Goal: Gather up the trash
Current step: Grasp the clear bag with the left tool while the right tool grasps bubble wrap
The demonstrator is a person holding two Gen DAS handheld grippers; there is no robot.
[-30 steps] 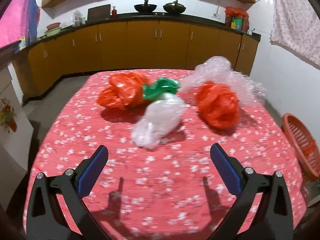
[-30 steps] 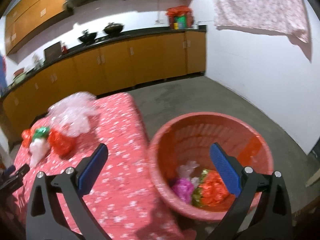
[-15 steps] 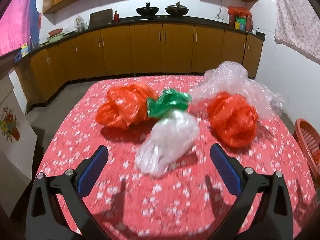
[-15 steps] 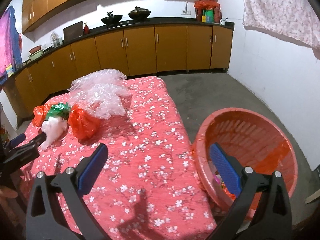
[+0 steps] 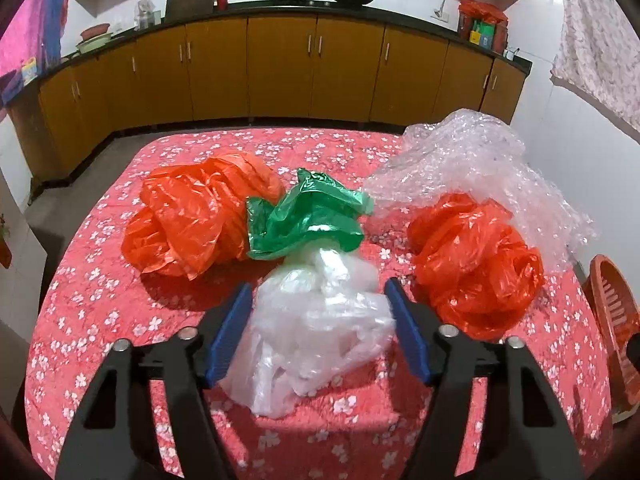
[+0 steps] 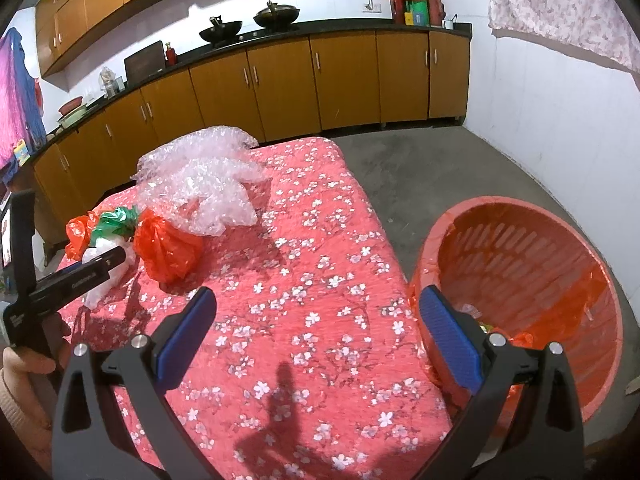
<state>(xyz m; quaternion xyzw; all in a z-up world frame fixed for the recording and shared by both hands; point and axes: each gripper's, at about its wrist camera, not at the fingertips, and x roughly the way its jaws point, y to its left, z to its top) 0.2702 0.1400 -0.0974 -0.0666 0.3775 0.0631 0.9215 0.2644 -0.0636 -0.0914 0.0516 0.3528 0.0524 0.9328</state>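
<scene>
On the red tablecloth point(image 5: 100, 300), left tool point(image 5: 318, 330) now straddling white bag point(image 5: 316, 332), unclenched, right tool point(image 6: 316, 336) spread, empty.

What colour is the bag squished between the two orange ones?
Green bag, clearest in the left wrist view.

**Layout on table**

Clear bag point(image 5: 316, 320) is lying on the table point(image 5: 100, 320), nearest the left gripper point(image 5: 320, 332), between its fingers. Crumpled bag point(image 5: 308, 216) is sitting just behind it. Bubble wrap point(image 5: 480, 160) is lying far right; basket point(image 6: 520, 300) is standing beside the table's right edge.
</scene>
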